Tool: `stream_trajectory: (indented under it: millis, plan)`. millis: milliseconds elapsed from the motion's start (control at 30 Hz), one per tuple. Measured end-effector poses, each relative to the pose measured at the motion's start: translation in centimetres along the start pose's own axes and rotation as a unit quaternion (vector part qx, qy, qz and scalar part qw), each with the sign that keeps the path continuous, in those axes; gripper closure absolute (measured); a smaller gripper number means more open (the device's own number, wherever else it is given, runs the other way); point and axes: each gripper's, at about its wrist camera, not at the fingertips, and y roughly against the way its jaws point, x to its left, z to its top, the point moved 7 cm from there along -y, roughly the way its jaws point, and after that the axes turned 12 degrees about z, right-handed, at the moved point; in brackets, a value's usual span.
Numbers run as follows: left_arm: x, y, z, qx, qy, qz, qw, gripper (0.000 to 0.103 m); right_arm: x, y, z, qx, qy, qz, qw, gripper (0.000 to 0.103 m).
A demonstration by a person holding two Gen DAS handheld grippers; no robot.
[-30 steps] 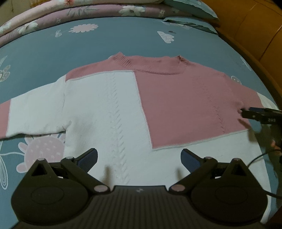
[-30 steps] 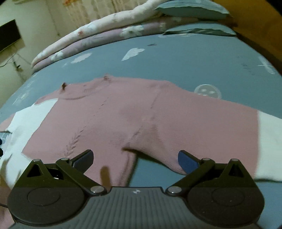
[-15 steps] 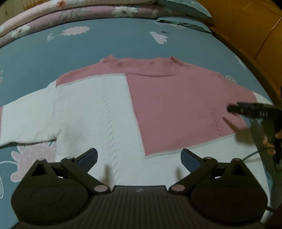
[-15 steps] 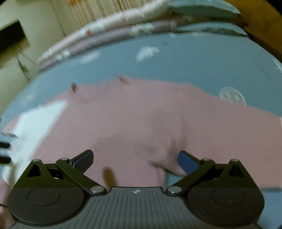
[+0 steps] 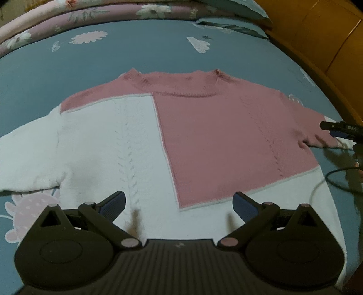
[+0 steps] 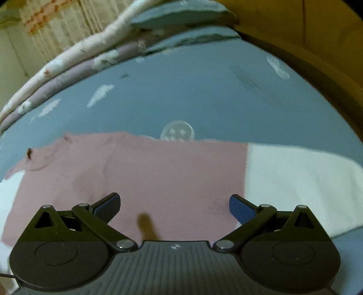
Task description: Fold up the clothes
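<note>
- Moved since half a second ago: right gripper has shifted rightward along the sweater's right sleeve, so the sleeve's pink-to-white seam now shows in its own view; in the left wrist view it has drawn back toward the right edge.
- Left gripper: much as before, hovering low over the near hem of the sweater, pointing toward the collar.
- Left fingers: spread wide, released, holding nothing. White knit lies under and between them; the near corner of the pink panel sits between the tips, closer to the right one.
- Right gripper pose: held low over the right sleeve, aimed across it toward the far side of the bed.
- Right fingers: spread wide, released, nothing grasped. Whether the tips touch the cloth cannot be told.
- Sleeve relative to right fingers: pink section fills the gap between them; the right fingertip lies just at the seam, with the white cuff section running off to the right.
- Sweater: flat, face up on the blue patterned bed, collar far, hem near, both sleeves spread outward; left half white, right half pink.
- Bedding: folded floral quilts stacked along the far edge.
</note>
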Motion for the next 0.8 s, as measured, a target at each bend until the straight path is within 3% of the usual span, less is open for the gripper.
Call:
stream_trajectory:
  millis: [500,600,800]
  plan:
    - [-2.1,-1.1,1.0,0.01,-0.022,-0.021,0.9995,0.003,0.2,1.7,-1.3,0.005,0.013,-0.013,1.0,0.0]
    - [-2.6,-1.2,0.9,0.013,-0.026,-0.025,0.9993,0.003,-0.1,3.3,-1.1,-0.013,0.011,0.009,1.0,0.0]
    - [-2.7,-1.2,1.0,0.012,-0.031,-0.022,0.9992,0.003,-4.6,4.3,1.3,-0.06,-0.025,-0.014,0.998,0.0]
